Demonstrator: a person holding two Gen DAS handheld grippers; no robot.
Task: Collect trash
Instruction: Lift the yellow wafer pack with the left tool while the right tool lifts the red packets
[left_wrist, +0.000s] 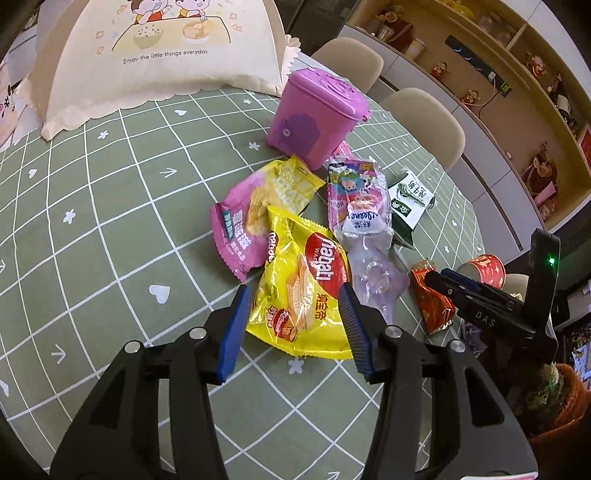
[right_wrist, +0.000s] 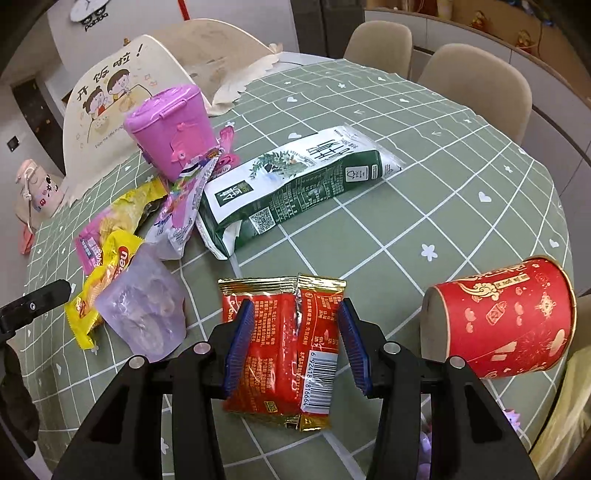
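- Left gripper (left_wrist: 293, 326): jaws parted, straddling yellow Nabati wafer bag (left_wrist: 303, 291) on green checked tablecloth (left_wrist: 110, 229), not pinching.
- Right gripper (right_wrist: 294, 341): unclenched around red snack wrapper (right_wrist: 284, 350).
- Purple mini trash bin (left_wrist: 317, 110): upright, lid closed, behind wrappers.

The left black two-finger tool with blue ribbed pads (left_wrist: 295, 325) is pointing steeply downward, jaws standing apart. The right matching tool (right_wrist: 295, 341) is angling down likewise, its jaws spread wide.

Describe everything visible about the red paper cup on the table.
The red paper cup lies tipped on its side on the green checked tablecloth, its plain base facing the camera and its gold-rimmed mouth facing away. Gold festive patterns cover its wall. It looks undented. It lies right of the right hand-held gripper; nothing visibly touches it.
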